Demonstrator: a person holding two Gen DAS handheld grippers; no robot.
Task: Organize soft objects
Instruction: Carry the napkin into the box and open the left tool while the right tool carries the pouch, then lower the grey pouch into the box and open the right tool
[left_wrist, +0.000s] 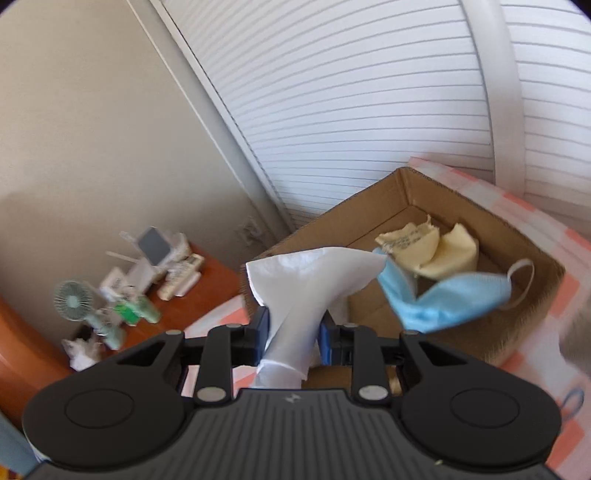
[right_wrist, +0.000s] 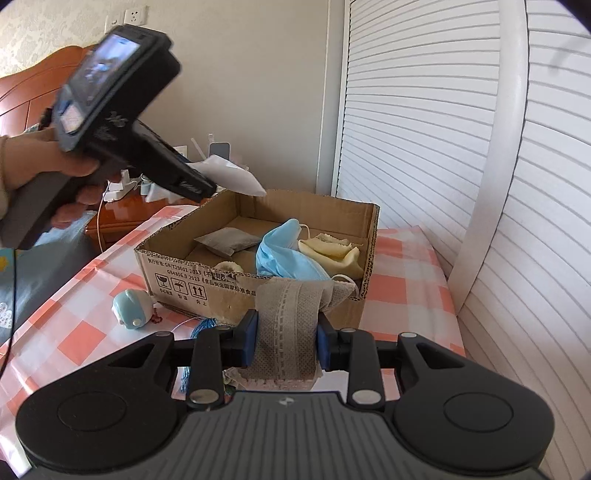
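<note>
Here: left gripper (left_wrist: 293, 334) clamps white cloth (left_wrist: 314, 273), right gripper (right_wrist: 284, 341) clamps grey mask (right_wrist: 291, 317) (before cardboard box (right_wrist: 207, 284)); toy (right_wrist: 131, 308) beside.

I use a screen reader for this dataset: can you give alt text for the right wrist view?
The right gripper holds a grey lace-edged cloth between its fingers, just before an open cardboard box on a checked tablecloth. The box holds a blue face mask; the left gripper carries a white cloth above it.
</note>
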